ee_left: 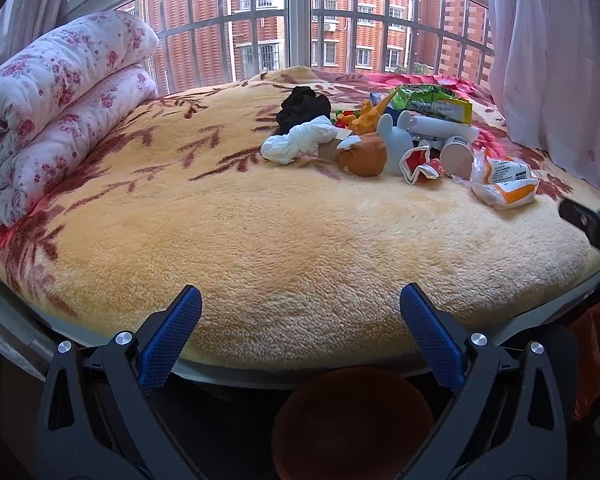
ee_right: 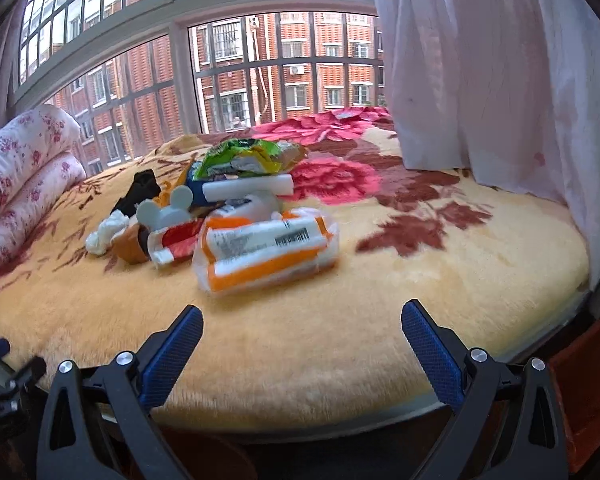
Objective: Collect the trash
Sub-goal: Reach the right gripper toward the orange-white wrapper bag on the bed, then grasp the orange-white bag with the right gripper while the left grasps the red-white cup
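Observation:
A pile of trash and toys lies on the yellow floral blanket point(ee_left: 260, 248). It holds a crumpled white tissue point(ee_left: 296, 145), an orange-and-white plastic wrapper point(ee_left: 504, 180) point(ee_right: 260, 248), a red-and-white wrapper point(ee_left: 420, 164), a paper cup point(ee_left: 456, 152), a green snack bag point(ee_left: 432, 100) point(ee_right: 248, 158), a black cloth point(ee_left: 302, 108) and a white tube point(ee_right: 246, 189). My left gripper point(ee_left: 300, 300) is open and empty at the bed's near edge. My right gripper point(ee_right: 302, 316) is open and empty, just short of the orange-and-white wrapper.
A rolled floral quilt point(ee_left: 56, 108) lies at the left of the bed. A pale curtain point(ee_right: 492, 80) hangs at the right. A barred window point(ee_left: 296, 20) is behind. A brown round bin point(ee_left: 352, 424) stands below the bed edge. Toys, a grey mouse figure point(ee_left: 396, 140) and a brown plush point(ee_left: 364, 156), sit in the pile.

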`<action>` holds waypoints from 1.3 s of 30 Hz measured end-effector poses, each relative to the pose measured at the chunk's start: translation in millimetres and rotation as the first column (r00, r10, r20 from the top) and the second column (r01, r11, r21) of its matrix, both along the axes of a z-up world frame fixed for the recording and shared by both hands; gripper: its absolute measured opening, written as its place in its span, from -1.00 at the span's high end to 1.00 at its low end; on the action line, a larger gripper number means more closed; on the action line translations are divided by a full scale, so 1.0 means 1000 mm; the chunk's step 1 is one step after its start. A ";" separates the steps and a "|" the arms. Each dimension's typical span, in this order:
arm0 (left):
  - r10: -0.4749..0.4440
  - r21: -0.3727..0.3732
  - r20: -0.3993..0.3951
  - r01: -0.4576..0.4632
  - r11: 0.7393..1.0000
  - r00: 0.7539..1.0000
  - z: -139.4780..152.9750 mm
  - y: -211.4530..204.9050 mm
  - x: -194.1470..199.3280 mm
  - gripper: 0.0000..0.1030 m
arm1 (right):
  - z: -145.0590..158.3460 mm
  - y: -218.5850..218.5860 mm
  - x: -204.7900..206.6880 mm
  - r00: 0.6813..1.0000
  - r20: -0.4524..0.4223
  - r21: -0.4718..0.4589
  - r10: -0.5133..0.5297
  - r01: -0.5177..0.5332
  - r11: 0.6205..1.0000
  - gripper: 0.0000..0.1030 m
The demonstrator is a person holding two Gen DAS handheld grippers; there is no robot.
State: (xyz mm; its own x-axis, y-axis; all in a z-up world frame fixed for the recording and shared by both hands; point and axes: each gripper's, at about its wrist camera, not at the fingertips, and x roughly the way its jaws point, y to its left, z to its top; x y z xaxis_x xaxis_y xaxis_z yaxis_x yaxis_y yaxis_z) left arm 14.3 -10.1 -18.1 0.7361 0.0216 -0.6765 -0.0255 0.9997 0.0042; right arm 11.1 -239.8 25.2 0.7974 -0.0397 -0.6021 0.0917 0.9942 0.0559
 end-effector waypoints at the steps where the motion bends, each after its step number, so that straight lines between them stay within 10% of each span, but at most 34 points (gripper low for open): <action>1: -0.001 -0.003 -0.001 0.001 1.000 1.000 -0.001 0.000 0.001 -0.88 | 0.000 0.001 0.007 1.000 -0.001 -0.005 0.009 -0.009 1.000 -0.90; 11: 0.016 -0.022 -0.015 -0.016 1.000 1.000 -0.011 0.010 0.014 -0.88 | -0.015 0.007 0.107 0.971 -0.092 0.085 0.220 -0.213 0.973 -0.90; 22: -0.005 -0.045 -0.027 0.004 0.999 1.000 -0.013 -0.001 0.021 -0.88 | -0.048 0.037 0.145 0.918 -0.269 -0.114 0.292 -0.331 0.937 -0.91; 33: -0.033 0.033 0.005 0.032 0.999 0.999 -0.008 -0.012 0.009 -0.88 | -0.041 0.046 0.137 0.974 -0.213 -0.263 0.078 -0.133 0.956 -0.91; 39: -0.032 0.026 0.003 0.032 0.999 0.999 -0.009 -0.008 0.011 -0.88 | -0.018 0.036 0.113 0.992 -0.123 -0.187 -0.007 -0.016 0.982 -0.90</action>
State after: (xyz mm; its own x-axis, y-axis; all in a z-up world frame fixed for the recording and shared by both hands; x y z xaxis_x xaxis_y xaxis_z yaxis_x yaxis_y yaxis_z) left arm 25.6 -18.4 -26.8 0.7389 0.0157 -0.6737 0.0067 0.9995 0.0306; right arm 124.5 -203.8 7.4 0.7183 -0.1576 -0.6776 0.0816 0.9864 -0.1430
